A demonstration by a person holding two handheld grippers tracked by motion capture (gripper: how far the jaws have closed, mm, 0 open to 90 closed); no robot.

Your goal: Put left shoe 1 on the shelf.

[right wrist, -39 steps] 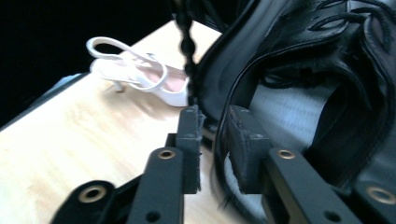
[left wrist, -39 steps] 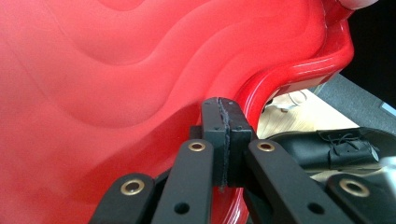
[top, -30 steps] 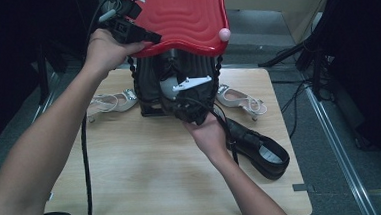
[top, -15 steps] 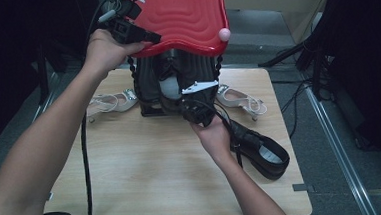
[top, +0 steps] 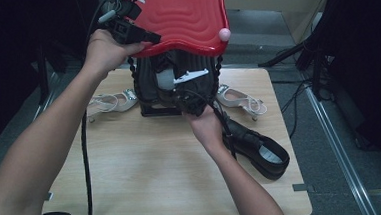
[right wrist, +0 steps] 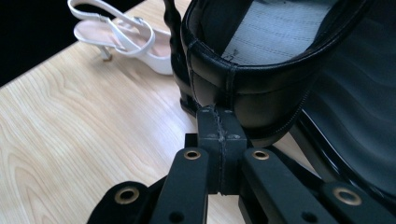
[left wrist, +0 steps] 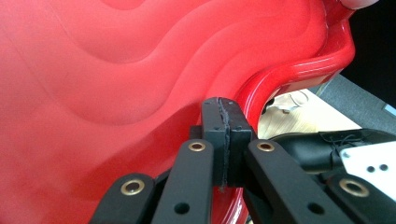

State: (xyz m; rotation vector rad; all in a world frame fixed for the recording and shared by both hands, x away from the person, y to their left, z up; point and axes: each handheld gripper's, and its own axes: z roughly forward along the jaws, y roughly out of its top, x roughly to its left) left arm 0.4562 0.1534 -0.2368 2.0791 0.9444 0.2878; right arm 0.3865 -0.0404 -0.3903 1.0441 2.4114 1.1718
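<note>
Under the glossy, rippled red lid (left wrist: 116, 84) edge, both tools (left wrist: 223, 140) (right wrist: 221, 140) are clamped shut, black leather shoe (right wrist: 261, 70) ahead.

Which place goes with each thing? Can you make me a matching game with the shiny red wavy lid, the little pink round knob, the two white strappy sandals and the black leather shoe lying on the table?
Things:
1. shiny red wavy lid
2. little pink round knob
3. two white strappy sandals
4. black leather shoe

Places:
A. one on each side of the black box
B. lying on the wooden table, nearer the person than the box
C. lifted up above the box
D. on the lid's rim

Pairs: 1-C, 2-D, 3-A, 4-B
</note>
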